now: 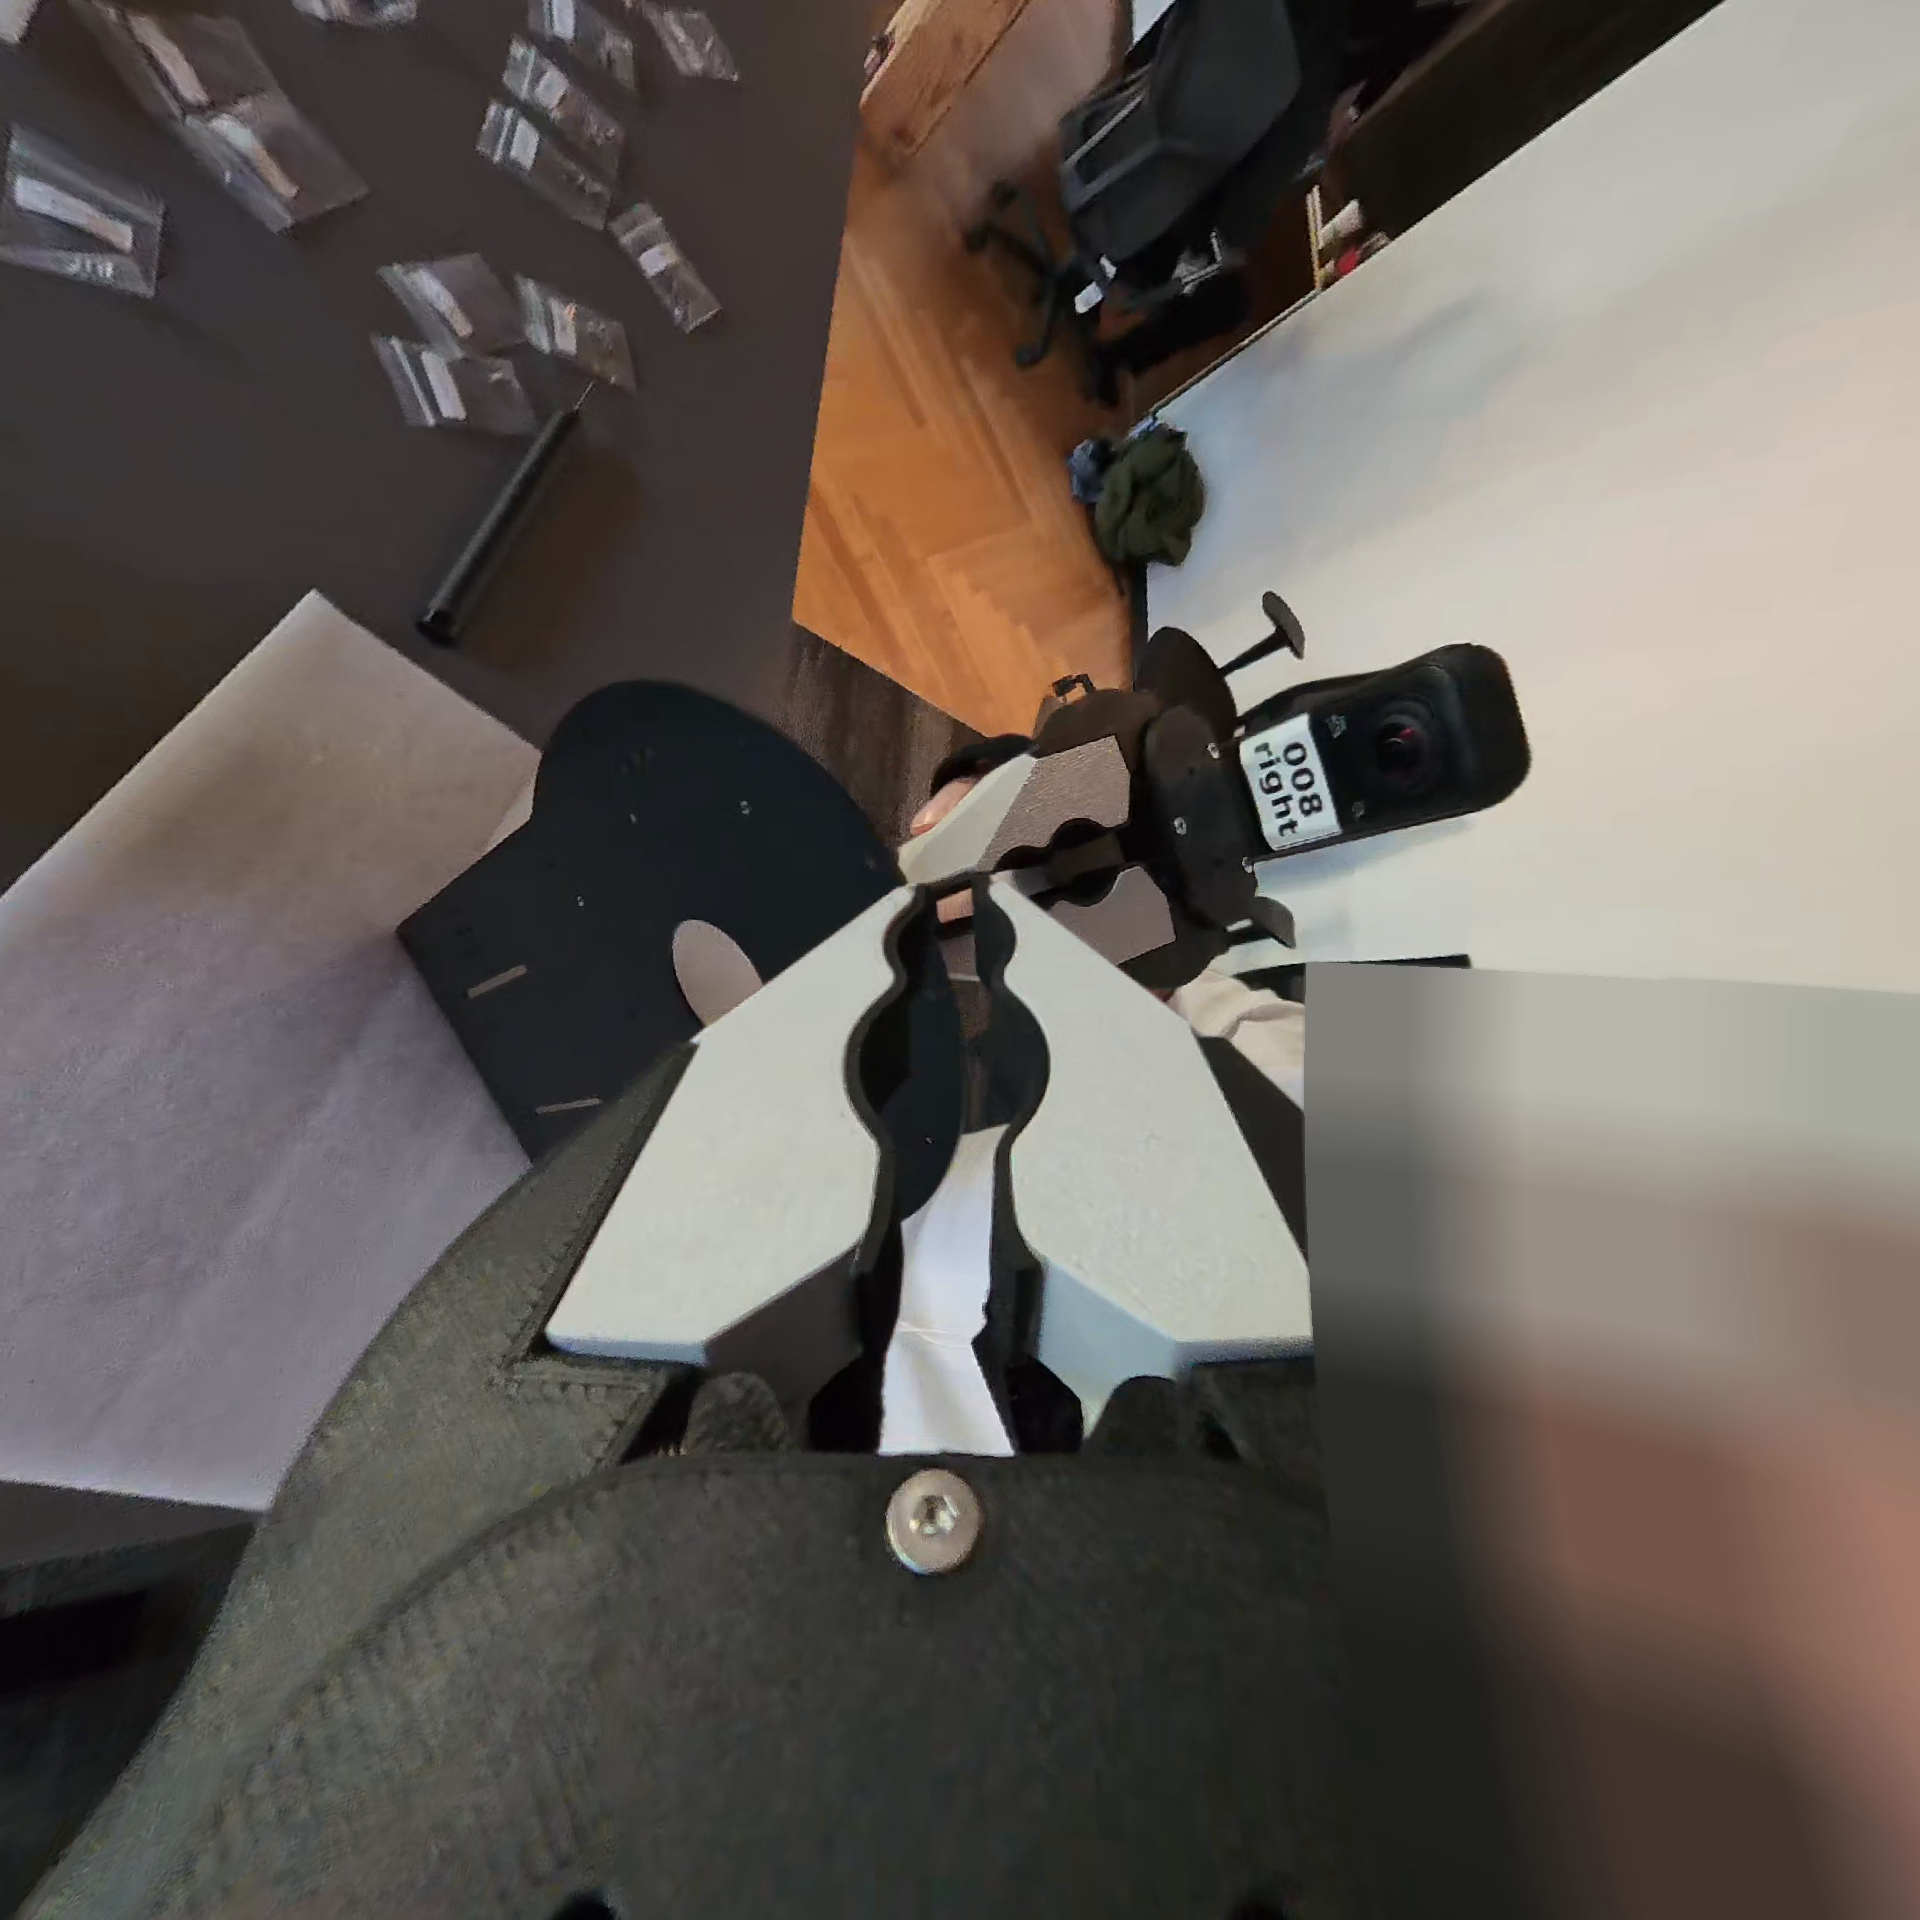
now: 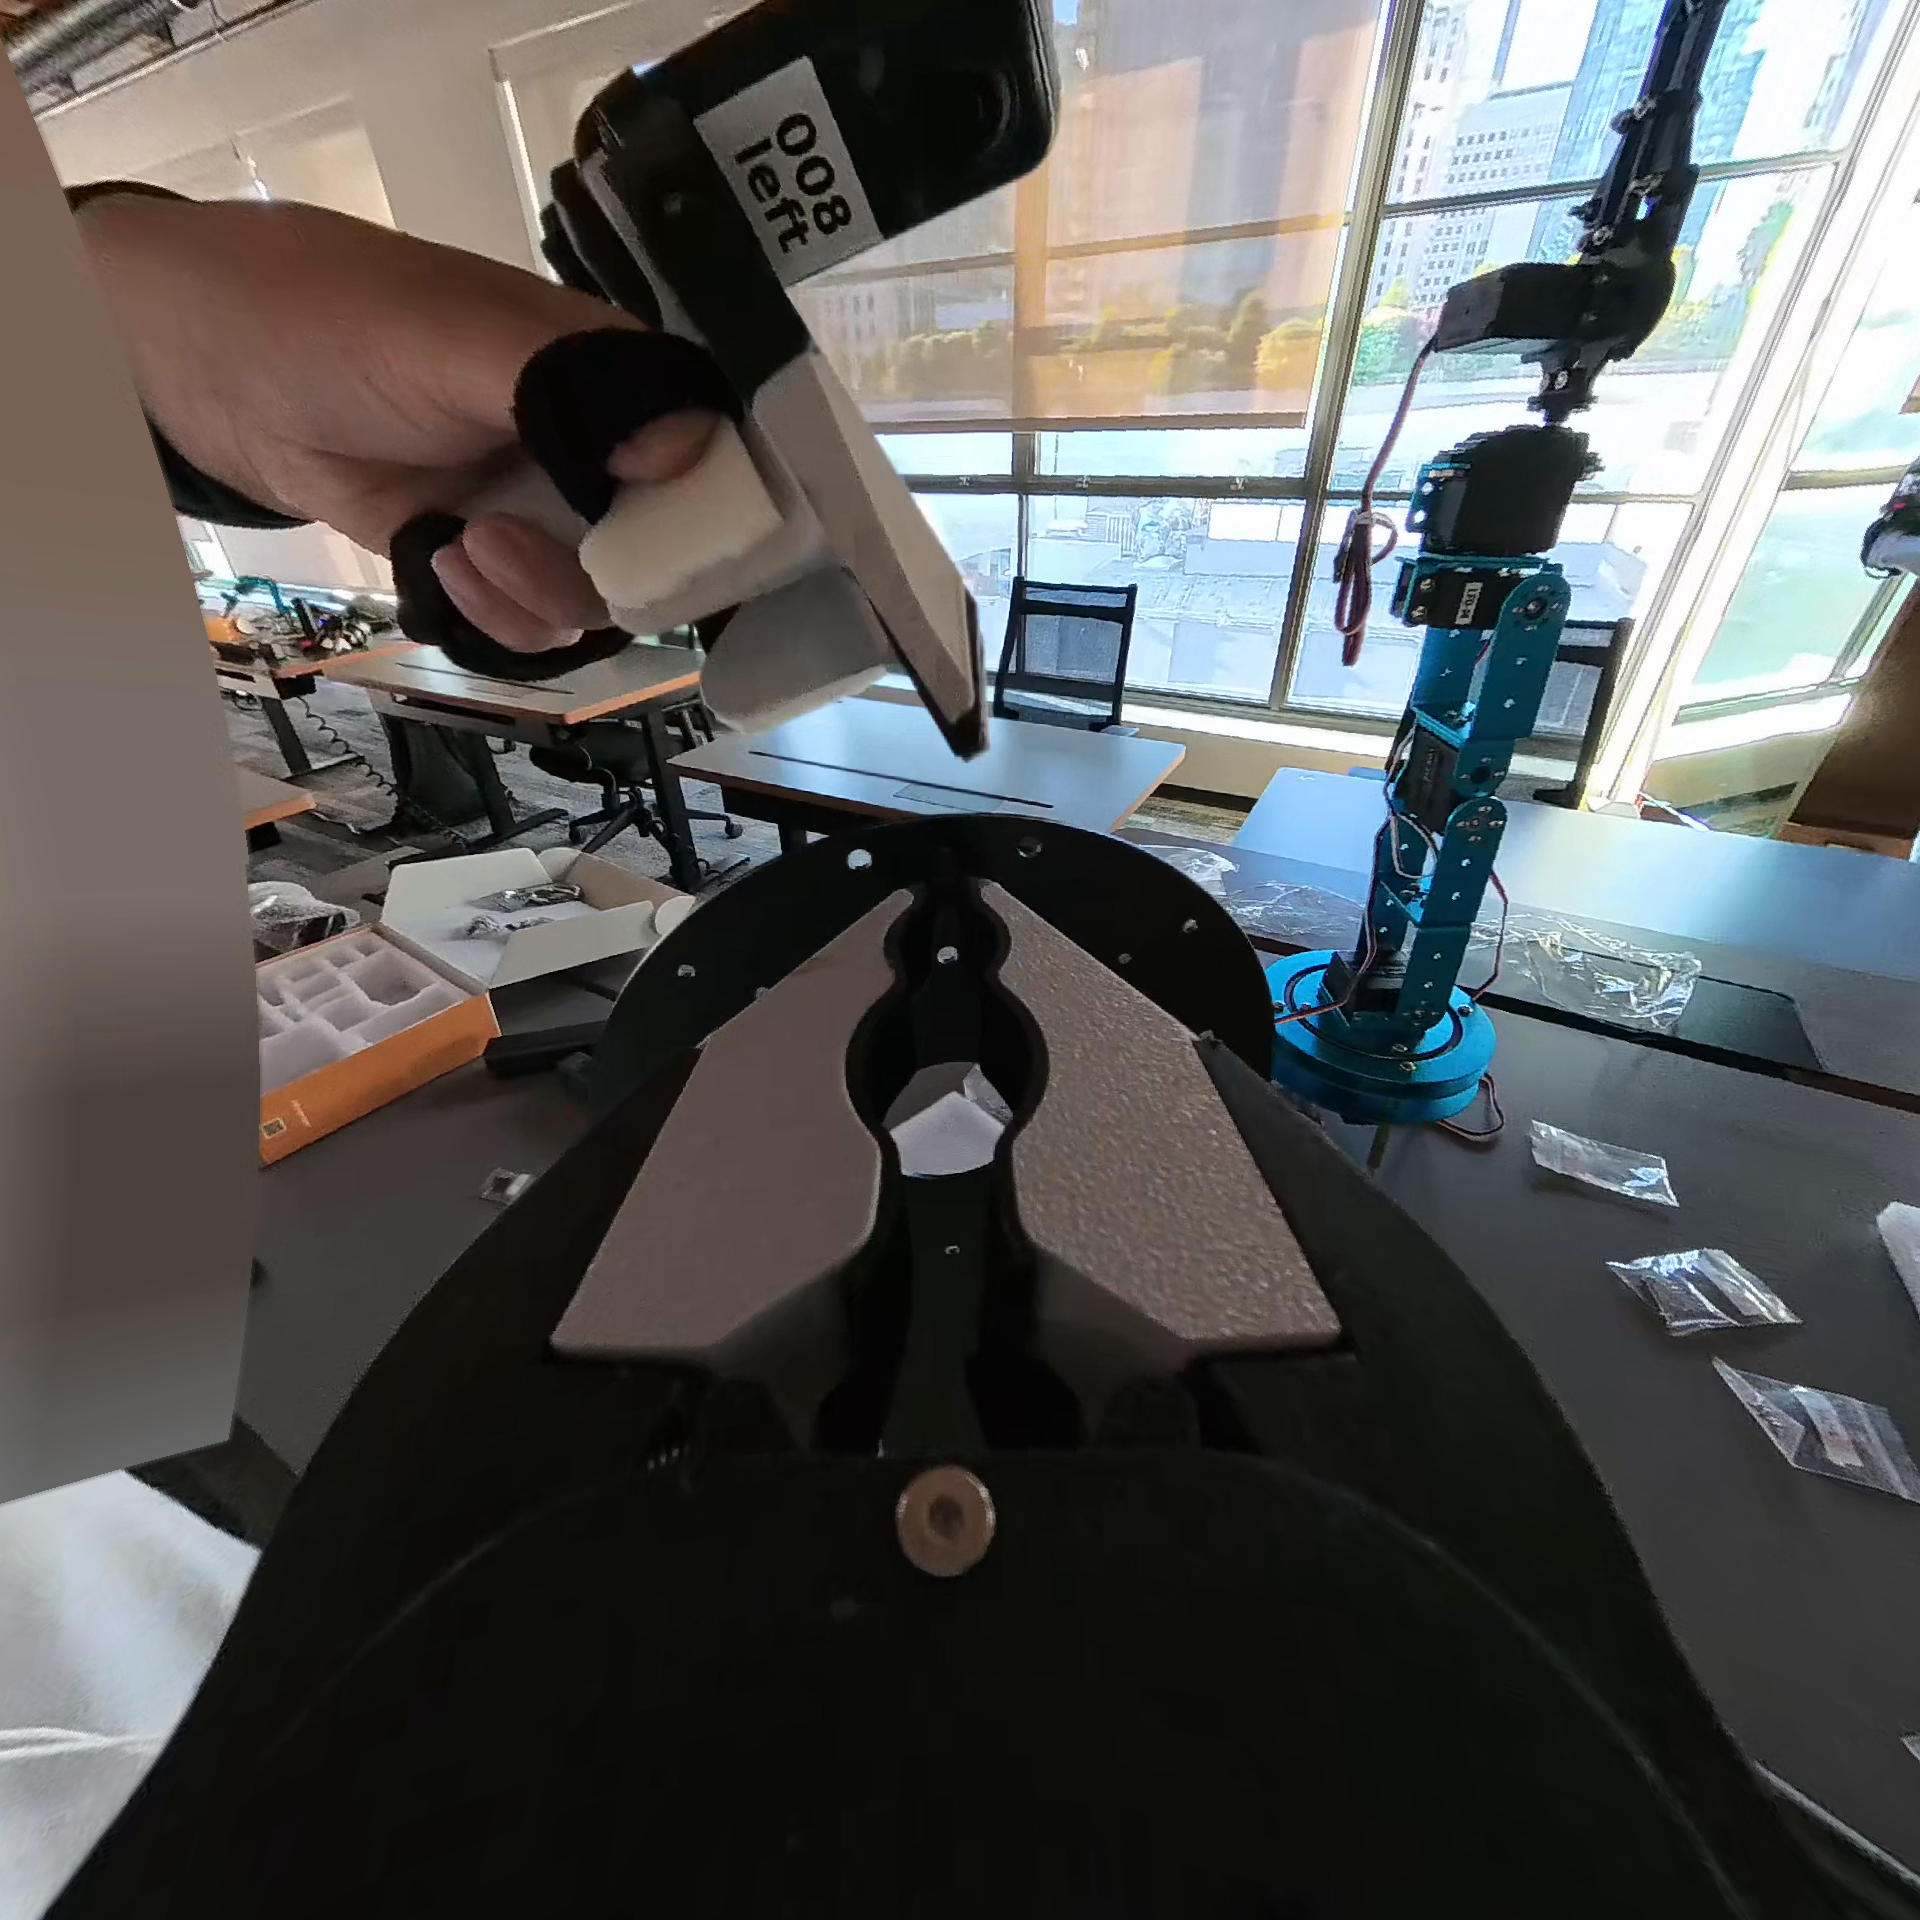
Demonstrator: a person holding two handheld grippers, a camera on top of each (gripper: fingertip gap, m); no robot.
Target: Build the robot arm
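The right gripper (image 2: 951, 894) pinches a flat black plate (image 2: 1164, 935) with a rounded edge, its grey fingers (image 2: 1143, 1122) pressed against the plate's thin edge, which runs straight between them; the plate stands upright above the dark table (image 2: 1714, 1091), and small holes line its curved rim. In the left wrist view the same black plate (image 1: 644, 831) shows its broad face, with an oval cut-out and two short slots, held over a sheet of pale foam (image 1: 208, 1039) that lies on the dark table (image 1: 208, 520). The left gripper (image 1: 951, 904) has its fingers (image 1: 748, 1164) drawn close, with only a narrow gap, and the plate's edge lies in that gap near the tips; whether they actually press on it I cannot tell. In the right wrist view the left gripper (image 2: 961, 717) hangs just above the plate's top rim, pointing down, held by a hand (image 2: 343, 405) with black straps over its fingers. On the far right of the table stands a small blue robot arm (image 2: 1444, 831) on a round base, and near it lie several clear plastic bags (image 2: 1704, 1288) of small parts. To the left an orange box (image 2: 343, 1049) with a white foam tray sits open. More clear bags (image 1: 540, 135) and a black tube (image 1: 499, 525) lie on the table farther off in the left wrist view.
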